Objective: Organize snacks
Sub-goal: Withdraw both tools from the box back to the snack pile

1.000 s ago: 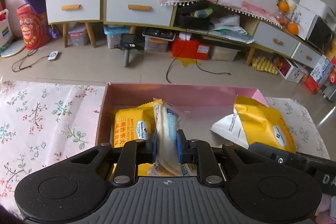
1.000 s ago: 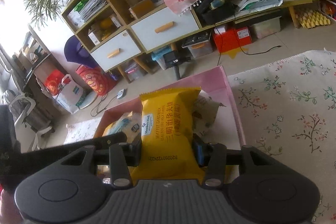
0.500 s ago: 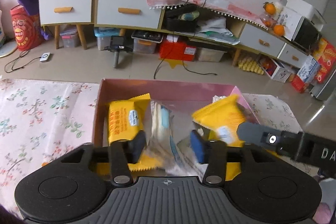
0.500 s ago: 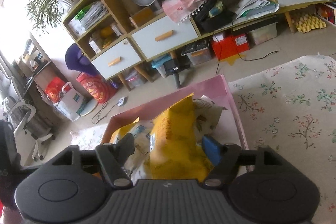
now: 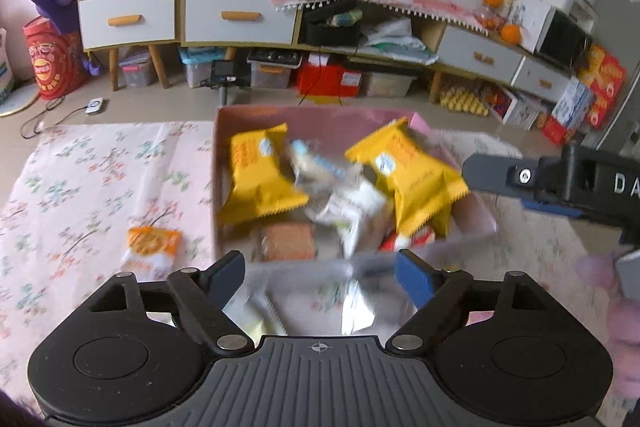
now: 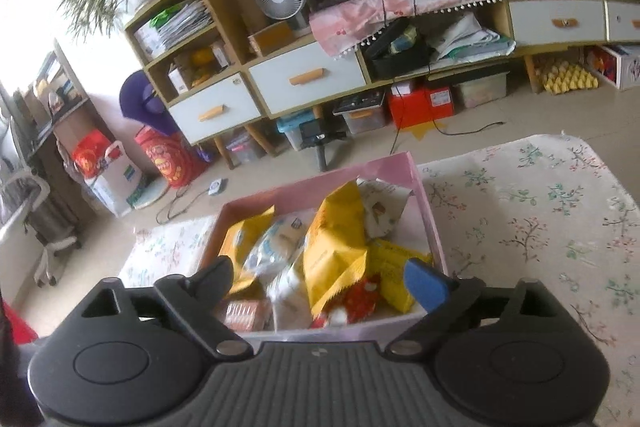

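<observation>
Hovering with jaws spread and empty, left gripper (image 5: 319, 277) and right gripper (image 6: 322, 279) clear of the pink box (image 5: 320, 115), leaving room for the orange packet (image 5: 150, 247) lying beside it.

In box (image 5: 256, 117): snack packets (image 5: 260, 179) piled.
Left of box, on cloth (image 5: 80, 167): one packet (image 5: 150, 247).
Behind box: cabinet (image 5: 180, 15).
</observation>
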Motion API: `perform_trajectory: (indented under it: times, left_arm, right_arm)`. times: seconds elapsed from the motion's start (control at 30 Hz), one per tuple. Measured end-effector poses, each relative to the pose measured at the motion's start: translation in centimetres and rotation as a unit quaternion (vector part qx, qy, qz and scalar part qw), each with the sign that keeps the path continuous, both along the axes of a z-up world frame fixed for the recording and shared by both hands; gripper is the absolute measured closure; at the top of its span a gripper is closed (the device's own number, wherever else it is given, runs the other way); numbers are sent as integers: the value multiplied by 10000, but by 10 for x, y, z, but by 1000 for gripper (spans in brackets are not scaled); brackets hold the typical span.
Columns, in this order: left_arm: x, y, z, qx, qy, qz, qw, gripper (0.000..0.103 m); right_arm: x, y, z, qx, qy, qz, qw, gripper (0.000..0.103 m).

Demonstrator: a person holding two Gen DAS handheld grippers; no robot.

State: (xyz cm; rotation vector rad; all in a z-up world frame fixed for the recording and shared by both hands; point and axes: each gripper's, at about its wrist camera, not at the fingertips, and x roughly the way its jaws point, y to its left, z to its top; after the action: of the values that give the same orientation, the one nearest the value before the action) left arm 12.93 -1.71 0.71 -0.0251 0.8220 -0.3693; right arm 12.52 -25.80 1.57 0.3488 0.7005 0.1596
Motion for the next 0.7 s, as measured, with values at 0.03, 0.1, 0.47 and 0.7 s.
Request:
perform_trajectory:
  times: [0.03, 0.1, 0.47, 0.7]
  left_arm:
    - [-6, 2, 1, 65, 18, 3, 10000, 17]
    - [-17, 10, 3, 57, 17, 25, 10000, 12]
    - [-49, 55, -14, 220, -156, 431, 9987, 9]
    - [-44, 87, -20, -118, -193, 772, 9968, 6]
  right_arm:
    - [-4, 3, 1, -72, -2, -8, 10000, 19]
    - [-14, 9, 1, -213, 2, 4, 9998, 19]
    - [-54, 16, -23, -513, 124, 120, 9985, 16]
    - [-68, 8, -28, -1137, 41, 356, 9929, 15]
